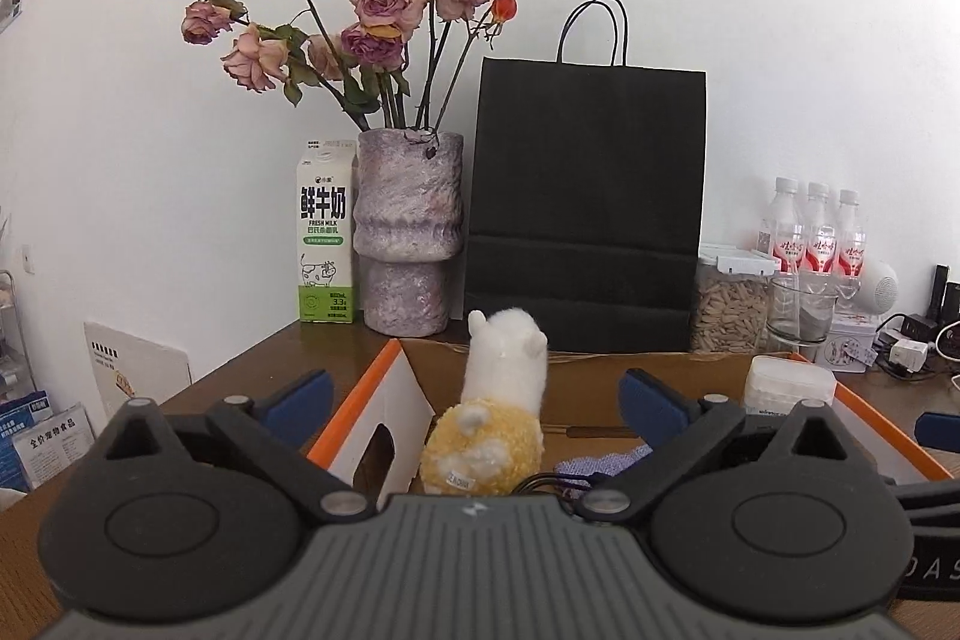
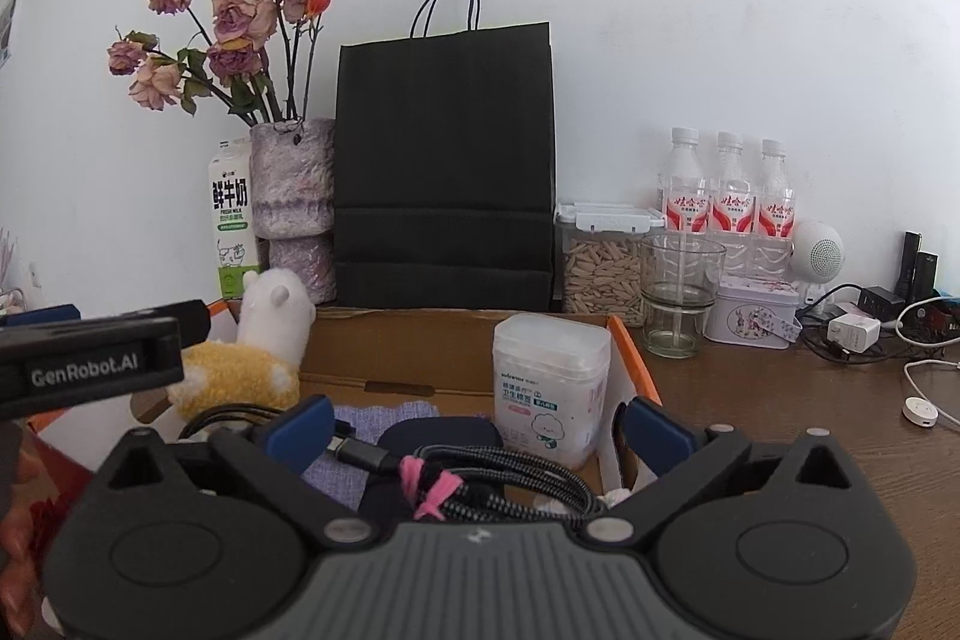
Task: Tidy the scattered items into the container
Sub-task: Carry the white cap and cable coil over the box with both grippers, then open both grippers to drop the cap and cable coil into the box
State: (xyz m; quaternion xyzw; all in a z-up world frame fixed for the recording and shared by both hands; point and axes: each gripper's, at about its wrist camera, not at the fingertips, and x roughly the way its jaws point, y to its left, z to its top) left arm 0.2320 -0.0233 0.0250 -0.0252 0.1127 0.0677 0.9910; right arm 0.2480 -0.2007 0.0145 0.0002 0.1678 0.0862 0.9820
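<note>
White wall backs a brown wooden tabletop crowded along its far edge. Largest there is a black paper bag with cord handles, standing upright against the wall. Just left of it stands a mottled purple vase of dried roses, and a green-and-white fresh milk carton touches the vase's left side. Right of the bag are a clear jar of seeds, a stacked pair of glass tumblers, three water bottles with red labels, a small white speaker, a printed tin and a tangle of chargers.

Nearer the cameras sits the container, an open cardboard box with orange-edged flaps. Inside it, at the left, a plush alpaca with a white neck and yellow body stands upright, facing away. At the right inner corner stands a translucent box of cotton swabs. On the box floor lie a lilac cloth, a dark navy item I cannot identify, and a coiled braided cable bound with a pink tie.

The left gripper hangs over the box with its blue pads spread wide on either side of the alpaca, not touching it. The right gripper is likewise spread wide above the cable, gripping nothing.
</note>
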